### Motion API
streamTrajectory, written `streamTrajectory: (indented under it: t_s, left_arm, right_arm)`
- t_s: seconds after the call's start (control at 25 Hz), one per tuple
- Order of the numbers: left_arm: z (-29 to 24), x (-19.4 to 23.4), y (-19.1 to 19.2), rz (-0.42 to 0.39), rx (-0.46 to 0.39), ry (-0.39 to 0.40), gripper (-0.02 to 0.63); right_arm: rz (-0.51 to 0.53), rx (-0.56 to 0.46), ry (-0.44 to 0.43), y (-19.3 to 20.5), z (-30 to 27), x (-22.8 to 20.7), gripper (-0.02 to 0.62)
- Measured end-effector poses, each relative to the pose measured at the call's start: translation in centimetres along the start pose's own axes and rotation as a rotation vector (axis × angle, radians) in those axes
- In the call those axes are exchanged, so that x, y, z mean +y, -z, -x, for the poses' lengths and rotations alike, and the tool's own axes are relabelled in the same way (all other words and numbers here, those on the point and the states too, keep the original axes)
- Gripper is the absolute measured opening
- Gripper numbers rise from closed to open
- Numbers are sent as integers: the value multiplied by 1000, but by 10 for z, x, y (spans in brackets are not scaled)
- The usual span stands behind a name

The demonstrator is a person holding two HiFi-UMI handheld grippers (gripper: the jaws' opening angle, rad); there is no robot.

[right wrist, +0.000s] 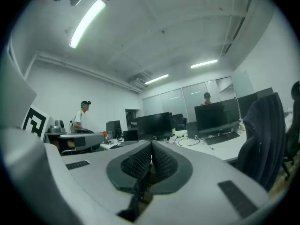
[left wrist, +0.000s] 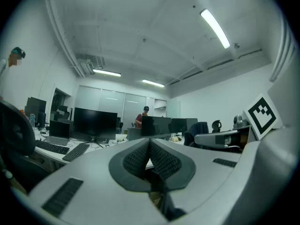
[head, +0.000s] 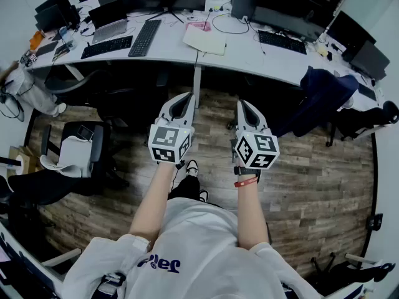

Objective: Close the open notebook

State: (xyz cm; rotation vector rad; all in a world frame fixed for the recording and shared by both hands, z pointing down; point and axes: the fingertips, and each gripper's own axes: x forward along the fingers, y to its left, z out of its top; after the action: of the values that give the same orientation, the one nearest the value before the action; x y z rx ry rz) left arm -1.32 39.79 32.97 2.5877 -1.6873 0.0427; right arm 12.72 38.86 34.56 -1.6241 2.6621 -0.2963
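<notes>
Pointing level, side by side, grey plastic left gripper and right gripper are idling fully closed, empty, probably pre-approach; open white paper notebook is lying well ahead on long white desk.

The notebook lies flat on the long white worktop, about midway along it and close to its front edge. Its upward face is pale cream and bare, with no dark cover showing. It sits at a slant to the worktop's edge, its right end nearer the front. A black keyboard lies just to its left, and a small pink item is just behind it. It is too small in the head view to make out a centre fold.
</notes>
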Motion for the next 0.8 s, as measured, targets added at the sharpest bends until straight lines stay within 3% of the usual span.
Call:
streamTrajectory:
  t_s: [0.2, 0.4, 0.6, 0.8]
  left_arm:
    - [-1, 0, 9, 14, 12, -2, 12]
    - [-37, -6, 21, 34, 7, 47, 12]
    - [-92, 7, 26, 3, 43, 31, 12]
    - [-142, 50, 11, 32, 19, 8, 12]
  right_arm:
    - [-15, -1, 13, 10, 4, 2, 15]
    - [-49, -83, 54, 2, -4, -17, 14]
    - [-51, -78, 58, -3, -51, -47, 14]
    - [-95, -93, 31, -22, -121, -58, 4]
